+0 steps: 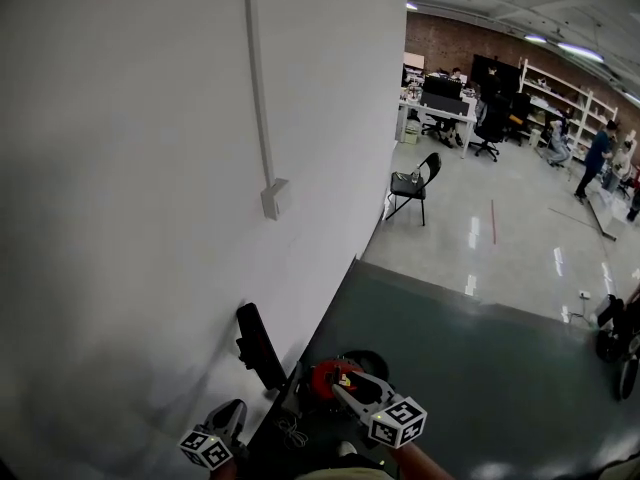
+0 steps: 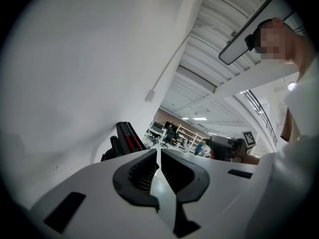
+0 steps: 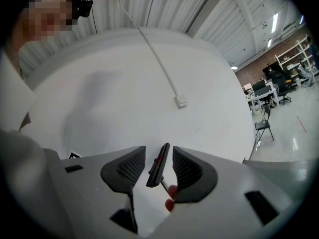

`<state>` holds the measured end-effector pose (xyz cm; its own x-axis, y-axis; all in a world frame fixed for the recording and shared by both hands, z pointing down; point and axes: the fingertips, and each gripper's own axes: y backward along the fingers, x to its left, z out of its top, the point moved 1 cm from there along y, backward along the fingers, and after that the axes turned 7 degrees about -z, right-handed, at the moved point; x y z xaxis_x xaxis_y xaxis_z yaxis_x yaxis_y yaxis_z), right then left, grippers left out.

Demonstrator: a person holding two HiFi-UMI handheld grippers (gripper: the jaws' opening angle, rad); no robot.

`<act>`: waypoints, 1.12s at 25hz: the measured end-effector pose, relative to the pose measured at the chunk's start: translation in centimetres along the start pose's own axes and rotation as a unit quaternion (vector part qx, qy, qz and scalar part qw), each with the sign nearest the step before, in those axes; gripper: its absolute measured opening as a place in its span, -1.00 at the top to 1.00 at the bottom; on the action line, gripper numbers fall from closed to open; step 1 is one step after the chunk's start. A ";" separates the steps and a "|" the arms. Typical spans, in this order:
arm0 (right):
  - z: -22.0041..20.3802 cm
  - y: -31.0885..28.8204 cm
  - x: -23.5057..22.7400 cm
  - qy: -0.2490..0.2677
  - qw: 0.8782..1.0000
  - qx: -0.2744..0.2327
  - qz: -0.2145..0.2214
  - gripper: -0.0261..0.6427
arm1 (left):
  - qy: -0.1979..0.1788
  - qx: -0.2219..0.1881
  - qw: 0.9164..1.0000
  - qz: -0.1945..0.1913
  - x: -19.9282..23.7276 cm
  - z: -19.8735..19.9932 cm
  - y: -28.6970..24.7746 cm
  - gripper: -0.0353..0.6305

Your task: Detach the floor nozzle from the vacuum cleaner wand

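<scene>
open-plan lab — desks (image 1: 438, 114); shelving (image 1: 566, 92); brick wall (image 1: 445, 40)

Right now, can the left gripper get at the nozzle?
Probably yes. The nozzle stands by the wall, just ahead and to the left of the left gripper, and nothing shows between them. The jaws are shut, though, so they would have to open first.

The floor nozzle (image 1: 259, 346) looks like matt black plastic, the wall (image 1: 130, 168) is smooth, matt white paint, and the grey floor (image 1: 520, 228) is glossy, mirroring the ceiling lights.
</scene>
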<state>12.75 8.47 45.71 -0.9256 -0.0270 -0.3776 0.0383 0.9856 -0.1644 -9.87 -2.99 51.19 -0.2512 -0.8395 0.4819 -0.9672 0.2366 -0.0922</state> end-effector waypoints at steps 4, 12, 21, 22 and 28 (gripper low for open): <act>1.1 -0.9 -2.0 0.007 1.000 0.008 0.025 0.44 | -0.007 -0.014 1.000 0.022 -1.0 1.0 -2.3 0.83; -0.1 -2.4 -5.3 0.008 0.997 0.037 0.062 0.44 | -0.001 -0.037 0.998 0.057 -1.2 -1.2 -4.5 0.81; -0.7 -4.1 -4.0 -0.013 0.994 0.049 0.101 0.44 | 0.001 -0.028 0.995 0.090 0.3 -2.4 -2.9 0.78; -0.8 -4.3 -3.7 -0.018 0.993 0.053 0.104 0.44 | 0.000 -0.029 0.995 0.095 0.5 -2.3 -2.7 0.78; -2.7 -7.2 -2.7 -0.029 0.991 0.080 0.104 0.44 | 0.007 -0.019 0.995 0.096 3.2 -2.4 -2.6 0.75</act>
<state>13.99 1.89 50.35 -0.8686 0.1608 -0.4687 0.2900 0.9319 -0.2177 -8.13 -5.14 55.07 -0.4303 -0.7706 0.4702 -0.8994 0.4105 -0.1502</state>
